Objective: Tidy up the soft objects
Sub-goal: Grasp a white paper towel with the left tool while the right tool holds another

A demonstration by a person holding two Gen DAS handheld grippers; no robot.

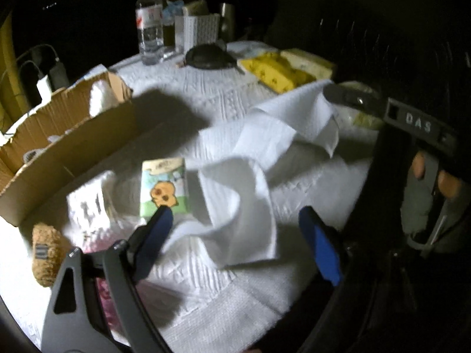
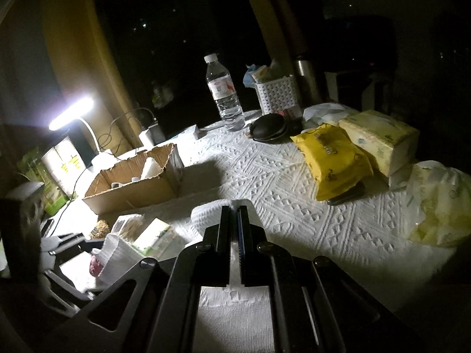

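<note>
Left gripper (image 1: 235, 220) hangs spread wide over the near edge of the tabletop (image 1: 212, 288), nothing pinched — its blue pads (image 1: 322, 253) flank a rumpled white paper towel (image 1: 235, 206). Right gripper (image 2: 234, 214) has its jaws pressed together on a fold of that same towel, which drapes beneath it; its grey frame in the left view reads "DAS". Just past the left pad stands one small tissue pack (image 1: 163, 185) with a cartoon print, beside it a white wrapped pack (image 1: 86, 203) and, at the left edge, a tan fuzzy piece (image 1: 44, 253). Beyond them one torn cardboard box (image 1: 67, 135) sits open along the left edge. Mid-table lies bare embossed cloth — the widest free room. Toward the right edge rest one yellow pack (image 2: 332, 161) and one pale tissue pack (image 2: 379, 141). At the far edge: one black round pouch (image 2: 269, 128), one water bottle (image 2: 225, 94), one white basket (image 2: 276, 94); labels unreadable.
</note>
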